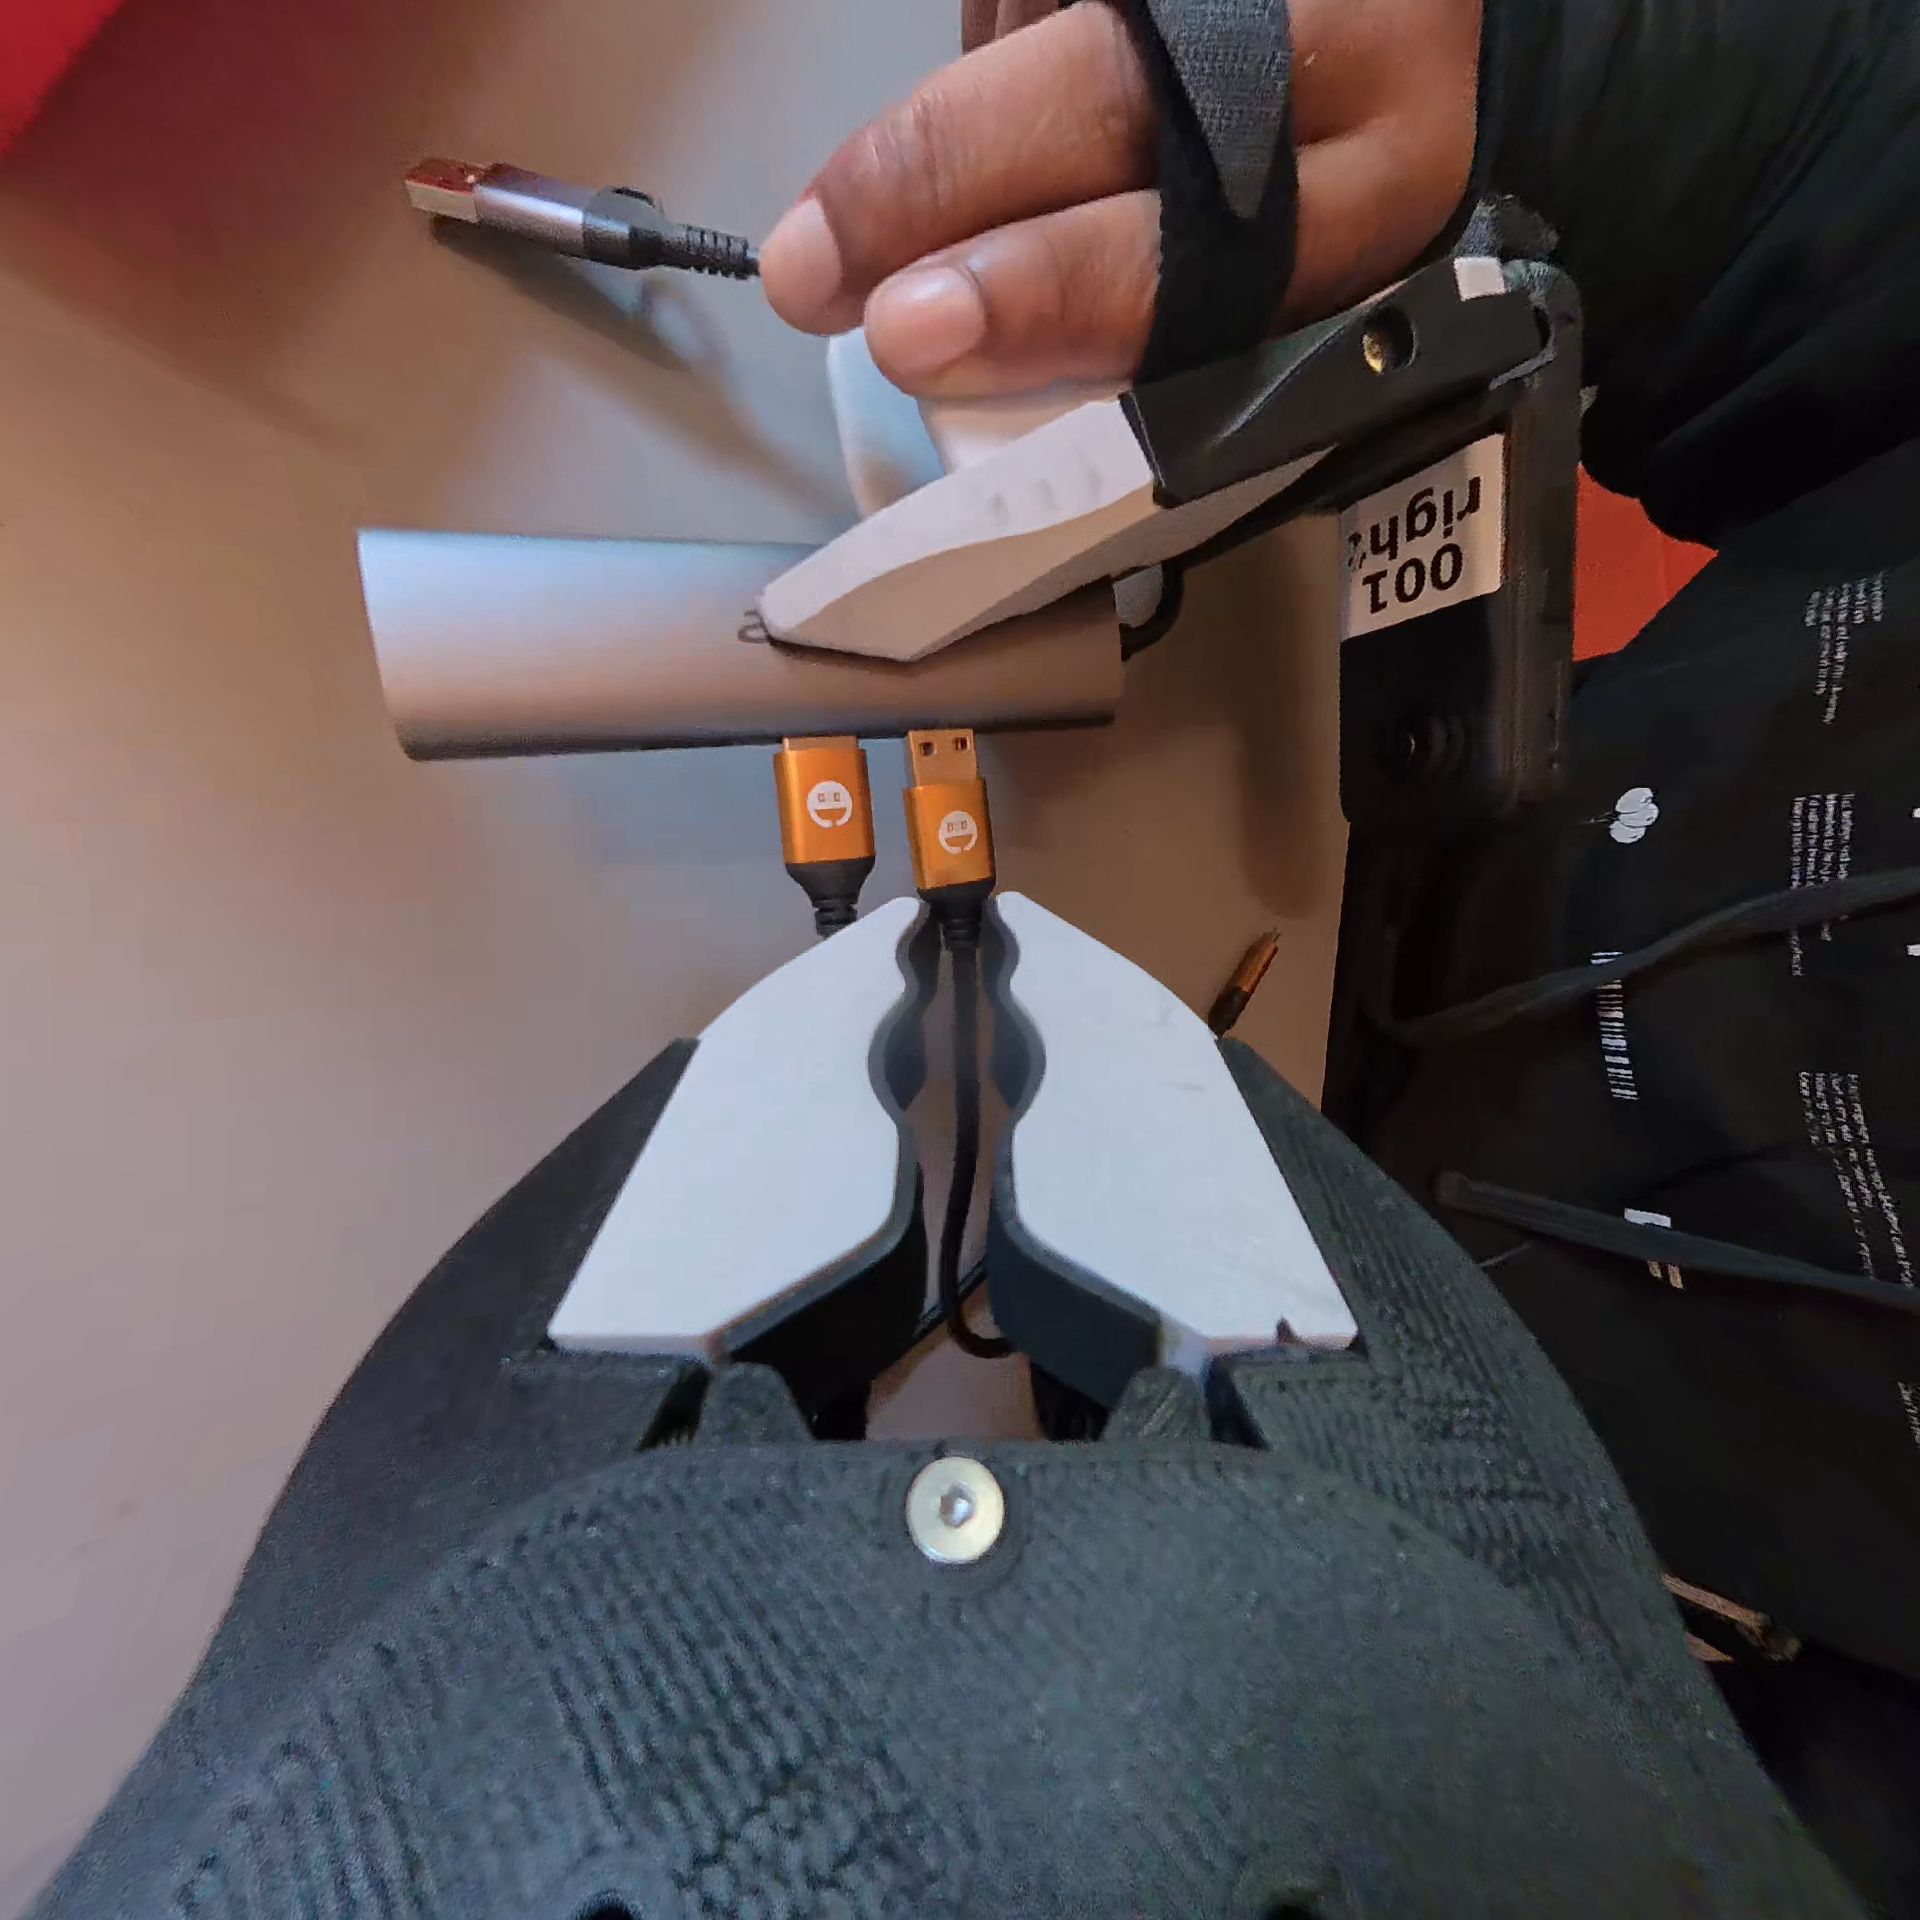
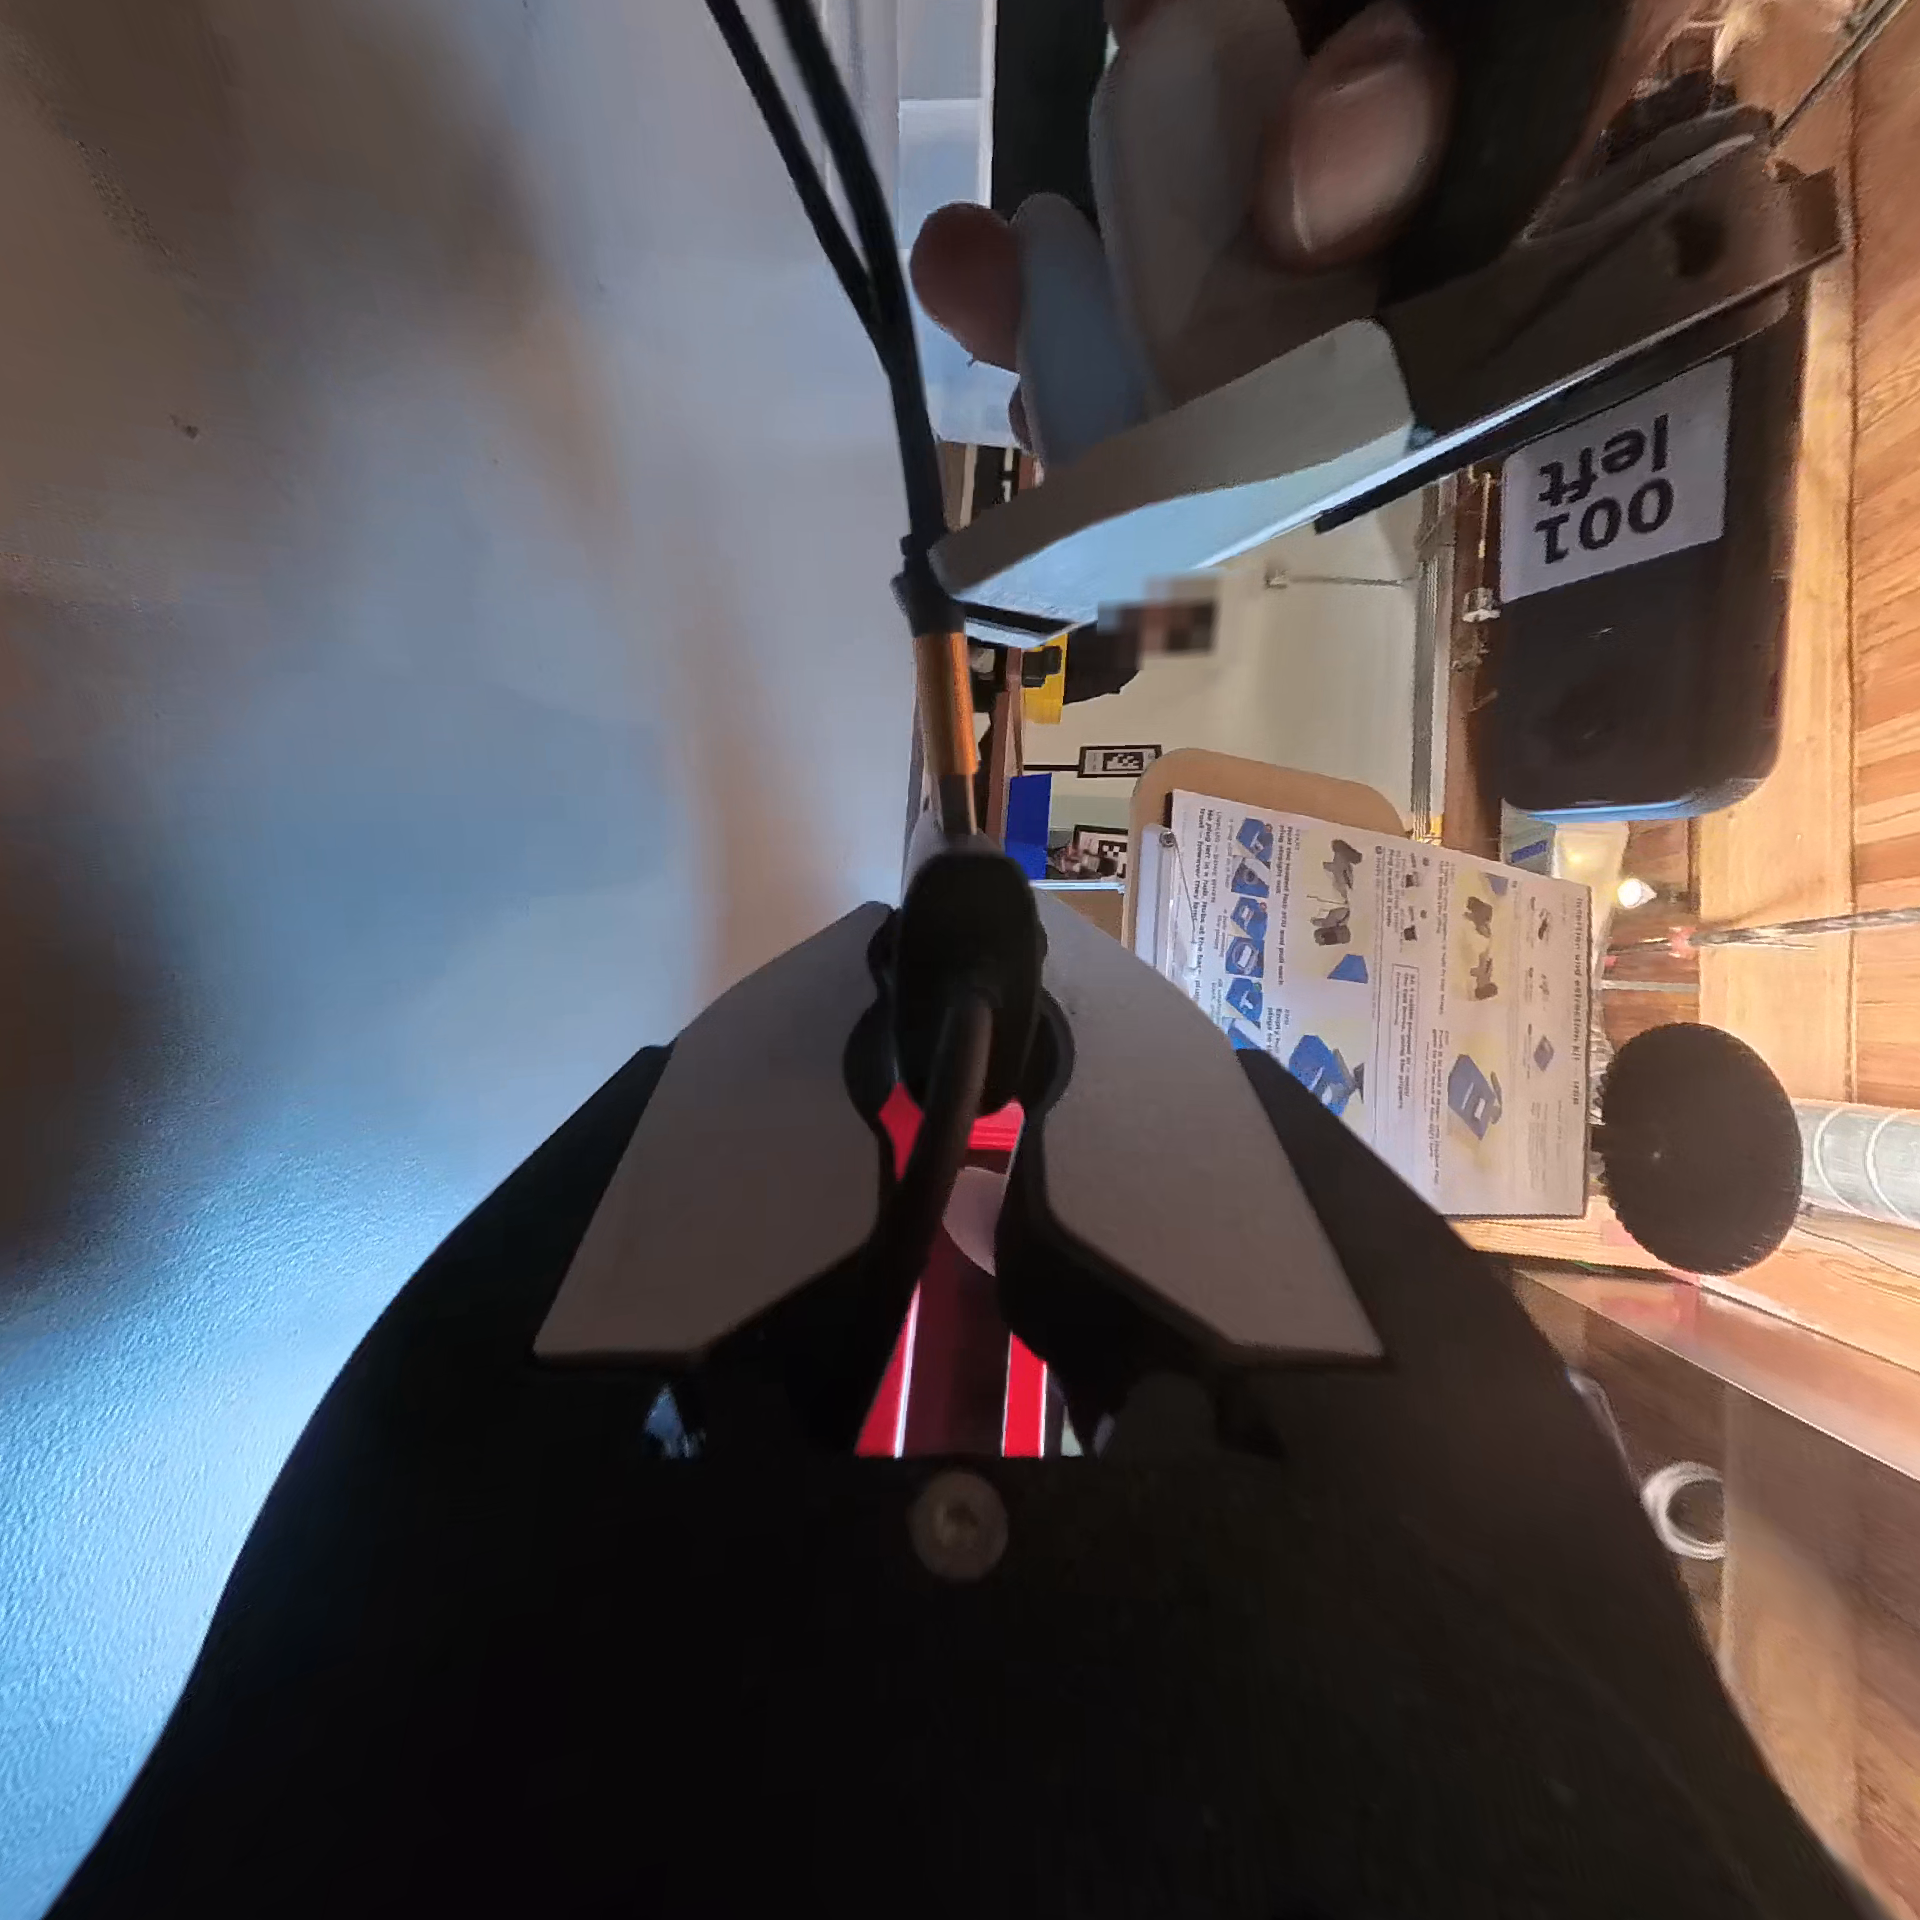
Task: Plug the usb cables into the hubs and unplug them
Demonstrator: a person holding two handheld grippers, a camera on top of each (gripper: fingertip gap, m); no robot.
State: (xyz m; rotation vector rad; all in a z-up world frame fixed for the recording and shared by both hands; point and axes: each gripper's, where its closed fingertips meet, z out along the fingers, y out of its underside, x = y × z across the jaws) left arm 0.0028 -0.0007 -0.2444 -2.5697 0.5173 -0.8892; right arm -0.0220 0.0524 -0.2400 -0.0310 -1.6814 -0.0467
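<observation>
In the left wrist view a grey USB hub (image 1: 582, 644) lies crosswise above a tan table (image 1: 239, 987). One orange USB plug (image 1: 826, 805) sits in the hub's near edge. My left gripper (image 1: 958, 914) is shut on the black cable just behind a second orange plug (image 1: 948, 831). That plug's bare metal tip touches the hub's edge beside the first plug. My right gripper (image 1: 790, 623) clamps the hub from the right. In the right wrist view my right gripper (image 2: 961, 920) is shut on the hub's black cable end. An orange plug (image 2: 945, 707) and my left gripper (image 2: 966, 592) show beyond it.
A grey USB plug (image 1: 499, 203) on a black cable lies at the far left, near the person's fingers (image 1: 935, 239). A small orange connector (image 1: 1247, 971) lies at the right, next to a black sleeve. In the right wrist view a printed sheet (image 2: 1371, 1018) stands by wooden furniture. The left gripper's tips are roughly 6 cm from the right gripper's.
</observation>
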